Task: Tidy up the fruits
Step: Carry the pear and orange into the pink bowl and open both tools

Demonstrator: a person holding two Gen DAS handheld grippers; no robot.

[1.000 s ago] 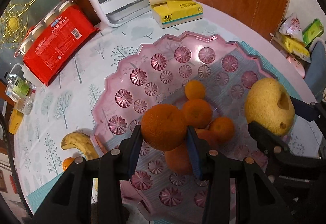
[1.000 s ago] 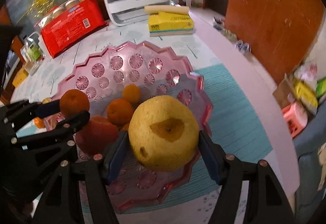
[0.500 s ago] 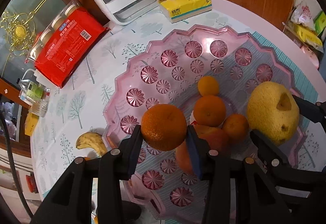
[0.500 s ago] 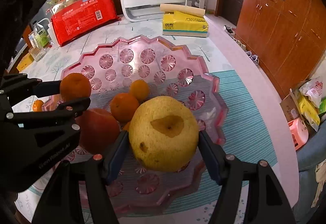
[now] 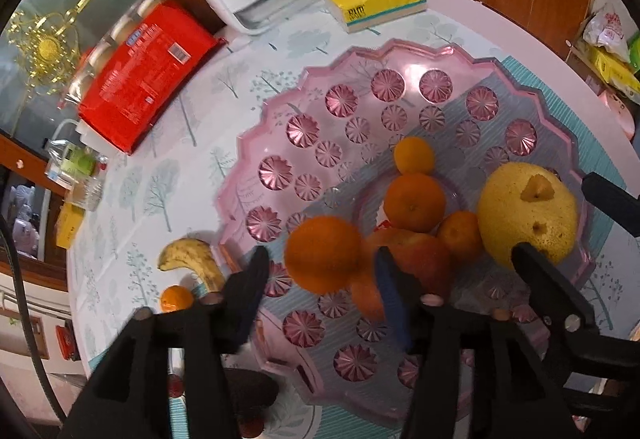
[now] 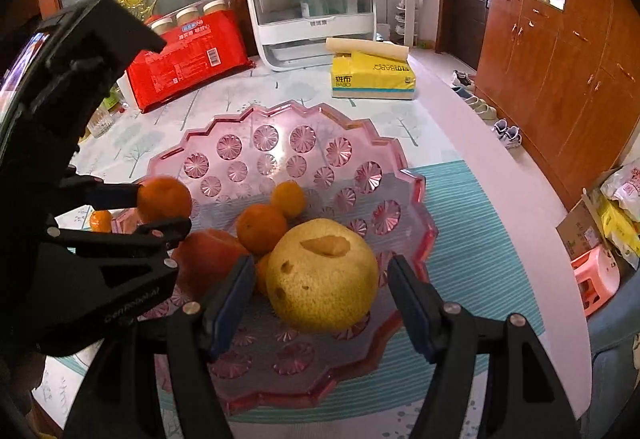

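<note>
Your left gripper [image 5: 320,271], jaws just opening, frees the orange [image 5: 322,253] above the pink tray [image 5: 280,127]; withdraw straight. Right gripper [image 6: 320,279] brackets the pear [image 6: 322,275], contact unclear.

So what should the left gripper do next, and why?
Probably lift the left gripper straight up. Its jaws have just been opening, and the orange between them looks loose, over the pink bowl.

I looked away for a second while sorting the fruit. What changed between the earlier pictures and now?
The left gripper has just been opening: gaps show beside the orange, which hangs blurred between its fingers over the pink tray. The right gripper has loosened round the yellow pear. The fruit in the tray and the banana stayed.
</note>
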